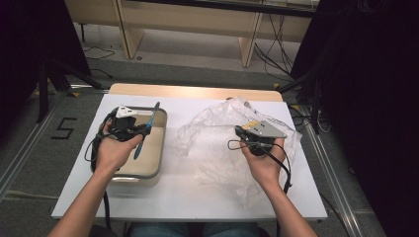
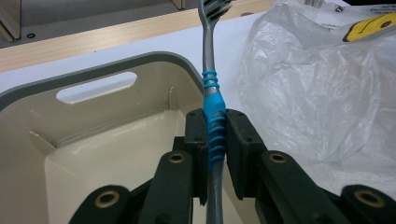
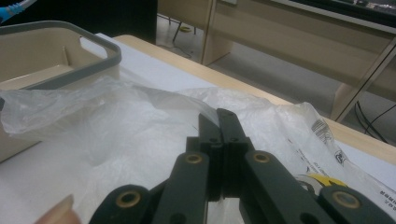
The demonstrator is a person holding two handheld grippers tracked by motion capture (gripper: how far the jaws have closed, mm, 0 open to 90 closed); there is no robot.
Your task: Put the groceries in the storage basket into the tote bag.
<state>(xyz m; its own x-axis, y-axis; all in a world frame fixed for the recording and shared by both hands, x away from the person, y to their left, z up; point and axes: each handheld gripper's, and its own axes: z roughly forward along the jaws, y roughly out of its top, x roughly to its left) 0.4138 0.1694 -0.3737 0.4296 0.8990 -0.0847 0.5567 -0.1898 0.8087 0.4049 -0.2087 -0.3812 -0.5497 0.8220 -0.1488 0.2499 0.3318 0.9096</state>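
Left gripper point(image 2: 215, 140) is clamped on the fork point(image 2: 212, 93), fingers point(image 2: 195, 140) pinching the blue ribbed grip, tines up and away from me. In the high view the fork point(image 1: 146, 129) hangs over the beige bin point(image 1: 160, 148), near its right wall, left hand point(image 1: 114, 148) above the bin's near half.

Right gripper point(image 3: 219, 122) has its fingers point(image 3: 229, 128) pressed together. No visible fold of plastic between them, so I read it as closed on nothing. It sits low over the clear plastic bag point(image 3: 116, 135). In the high view the right gripper point(image 1: 240, 131) is over the middle of the bag point(image 1: 207, 143), which lies crumpled just right of the bin.

My read: this is the drop step, fork out of the bag and going into the bin. The bin interior looks empty in the left gripper view. Next I'd lower the fork inside the rim, tilt it so the handle end lands first, then release. Watch the tines clearing the grey rim point(image 2: 93, 70).

Surface: white table point(image 1: 188, 197) with a wood edge at the far side, otherwise uncluttered. Room: grey floor, a "5" taped at left, pale wood bench legs point(image 1: 131, 29) and loose cables behind, black curtains both sides.
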